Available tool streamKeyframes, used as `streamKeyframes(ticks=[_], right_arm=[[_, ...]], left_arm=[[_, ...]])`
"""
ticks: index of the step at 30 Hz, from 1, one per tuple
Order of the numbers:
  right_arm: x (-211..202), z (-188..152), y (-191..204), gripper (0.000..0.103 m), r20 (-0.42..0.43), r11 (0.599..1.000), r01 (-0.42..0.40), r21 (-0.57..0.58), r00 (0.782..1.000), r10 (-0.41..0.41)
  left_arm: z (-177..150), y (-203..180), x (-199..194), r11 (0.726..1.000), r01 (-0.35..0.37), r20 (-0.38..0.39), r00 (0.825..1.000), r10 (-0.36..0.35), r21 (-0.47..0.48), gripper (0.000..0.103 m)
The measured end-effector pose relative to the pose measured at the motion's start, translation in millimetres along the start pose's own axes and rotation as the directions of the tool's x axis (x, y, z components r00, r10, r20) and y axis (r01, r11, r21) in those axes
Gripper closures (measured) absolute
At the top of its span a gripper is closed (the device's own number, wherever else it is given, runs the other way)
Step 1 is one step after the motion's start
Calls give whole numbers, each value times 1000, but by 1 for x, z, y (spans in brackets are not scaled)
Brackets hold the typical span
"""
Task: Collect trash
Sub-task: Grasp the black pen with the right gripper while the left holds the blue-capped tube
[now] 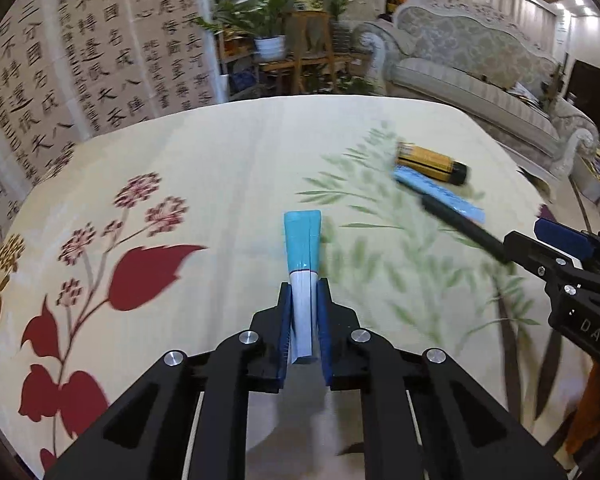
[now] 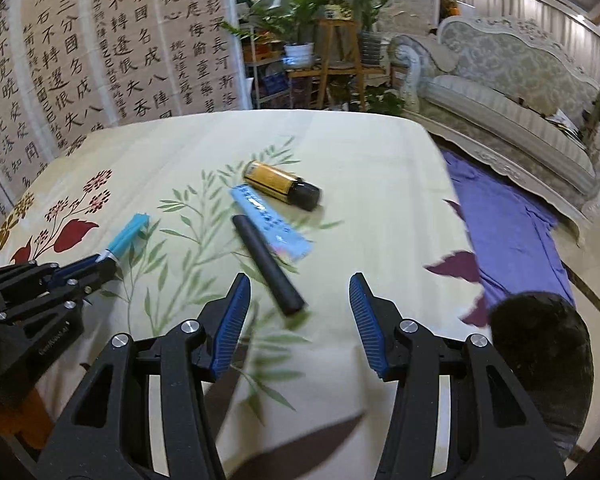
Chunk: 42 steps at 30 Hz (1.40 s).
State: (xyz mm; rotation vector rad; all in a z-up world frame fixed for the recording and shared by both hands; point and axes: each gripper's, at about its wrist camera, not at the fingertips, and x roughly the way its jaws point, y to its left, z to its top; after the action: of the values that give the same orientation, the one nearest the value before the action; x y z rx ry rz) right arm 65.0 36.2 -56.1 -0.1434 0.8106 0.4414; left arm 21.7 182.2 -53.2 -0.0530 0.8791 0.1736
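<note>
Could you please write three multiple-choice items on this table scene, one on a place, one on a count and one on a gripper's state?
1. Where does the yellow bottle lie?
A. on the floral tablecloth
B. on the sofa
C. between the right gripper's fingers

2. How many loose items lie on the cloth ahead of the right gripper?
A. one
B. three
C. five

3. What is the left gripper doing?
A. standing open and empty
B. shut on the blue and white tube
C. shut on the black stick

Answers: 1 A, the bottle rests on the cloth beside the light blue packet. 2 B, bottle, packet and black stick. 3 B, its pads press both sides of the tube.
</note>
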Motion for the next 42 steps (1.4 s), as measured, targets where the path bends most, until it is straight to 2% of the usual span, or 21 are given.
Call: streamKeyframes(ticks=[8, 11, 20, 26, 34, 42], right_arm=[[25, 11, 18, 64, -60, 999, -19, -35, 998, 17], [30, 9, 21, 71, -96, 999, -42, -34, 995, 39], [34, 11, 29, 72, -91, 998, -27, -54, 996, 22], [34, 10, 33, 90, -86, 997, -27, -71, 996, 21], [22, 1, 31, 90, -77, 998, -39, -49, 996, 35], [-1, -12, 18, 90, -51, 1000, -29, -4, 998, 29]], left_arm=[[0, 31, 3, 998, -26, -6, 1000, 26, -53, 90], [2, 37, 6, 998, -19, -10, 1000, 19, -65, 90], [2, 37, 7, 998, -16, -10, 1000, 16, -67, 90], [3, 36, 8, 998, -22, -7, 1000, 22, -62, 90], [4, 33, 4, 998, -24, 3, 1000, 24, -56, 90], [-2, 16, -5, 999, 15, 22, 1000, -14, -28, 90]])
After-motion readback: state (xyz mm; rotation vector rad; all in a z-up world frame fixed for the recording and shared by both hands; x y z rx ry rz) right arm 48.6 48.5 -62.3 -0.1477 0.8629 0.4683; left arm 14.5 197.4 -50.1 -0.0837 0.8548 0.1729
